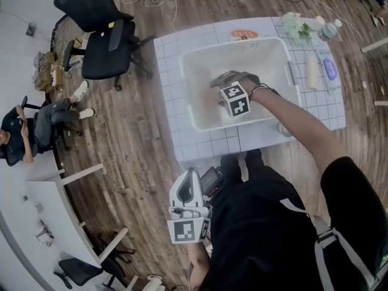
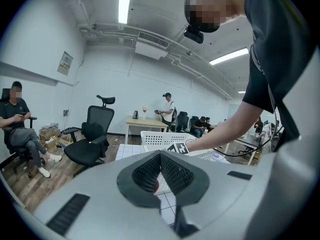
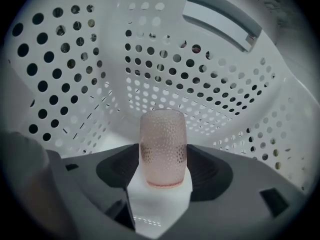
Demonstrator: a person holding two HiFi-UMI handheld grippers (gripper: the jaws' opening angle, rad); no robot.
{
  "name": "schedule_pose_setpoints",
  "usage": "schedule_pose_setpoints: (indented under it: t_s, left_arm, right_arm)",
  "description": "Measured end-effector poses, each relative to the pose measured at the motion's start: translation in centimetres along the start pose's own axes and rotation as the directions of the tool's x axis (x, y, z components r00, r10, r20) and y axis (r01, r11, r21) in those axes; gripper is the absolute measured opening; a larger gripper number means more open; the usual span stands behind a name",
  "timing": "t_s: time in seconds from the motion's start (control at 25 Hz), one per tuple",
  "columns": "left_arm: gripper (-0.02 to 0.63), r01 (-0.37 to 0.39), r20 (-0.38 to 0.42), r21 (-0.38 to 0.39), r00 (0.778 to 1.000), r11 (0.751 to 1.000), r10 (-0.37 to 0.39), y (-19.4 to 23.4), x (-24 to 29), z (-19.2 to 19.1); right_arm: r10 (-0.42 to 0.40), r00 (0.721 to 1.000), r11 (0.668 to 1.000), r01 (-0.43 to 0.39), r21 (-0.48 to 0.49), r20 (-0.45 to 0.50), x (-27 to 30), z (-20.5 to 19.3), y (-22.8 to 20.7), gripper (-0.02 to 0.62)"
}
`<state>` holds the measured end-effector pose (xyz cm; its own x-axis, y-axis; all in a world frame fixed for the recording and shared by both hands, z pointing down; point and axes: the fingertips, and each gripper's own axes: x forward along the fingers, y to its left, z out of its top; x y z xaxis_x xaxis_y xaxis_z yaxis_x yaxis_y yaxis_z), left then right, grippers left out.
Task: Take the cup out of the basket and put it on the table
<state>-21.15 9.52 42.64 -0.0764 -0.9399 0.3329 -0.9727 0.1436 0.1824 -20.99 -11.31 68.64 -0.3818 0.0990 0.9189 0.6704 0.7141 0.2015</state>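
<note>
The cup (image 3: 162, 149) is down on the basket (image 3: 100, 59) floor, right between the spread jaws of the right gripper (image 3: 162, 171), which aren't pinching it yet. My worry is that the bumpy rounded wall could squirt out or roll if the pads close off-centre, or the cup could clip the perforated side on the way up. It's pinkish, see-through and dimpled all over (looks like it's lying on its side, not sure). The basket sits mid tabletop (image 1: 167, 59). The left gripper (image 2: 160, 171) waits off the near edge, jaws pressed together on nothing.
</note>
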Motion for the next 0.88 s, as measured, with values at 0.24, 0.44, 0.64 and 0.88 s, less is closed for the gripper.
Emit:
schedule_pose_setpoints:
  t_s: [0.24,0.44,0.64,0.88]
  left_arm:
    - [0.009,-0.008,0.008,0.002,1.000,1.000,0.008,0.5,0.0,0.2]
    - [0.009,-0.010,0.011,0.003,1.000,1.000,0.010,0.7,0.2,0.4]
    - [0.009,-0.002,0.014,0.007,1.000,1.000,0.002,0.4,0.3,0.7]
    - [0.009,0.005,0.017,0.017,1.000,1.000,-0.005,0.3,0.2,0.7]
  right_arm:
    - [0.003,1.000,1.000,-0.003,0.027,0.013,0.3,0.4,-0.2,0.295]
    - [0.051,0.999,0.996,-0.052,0.067,0.011,0.5,0.0,0.2,0.295]
    - [0.049,0.999,0.997,-0.048,0.054,-0.007,-0.1,-0.1,0.0,0.295]
    - [0.022,1.000,0.998,-0.021,0.065,-0.005,-0.9,-0.2,-0.3,0.295]
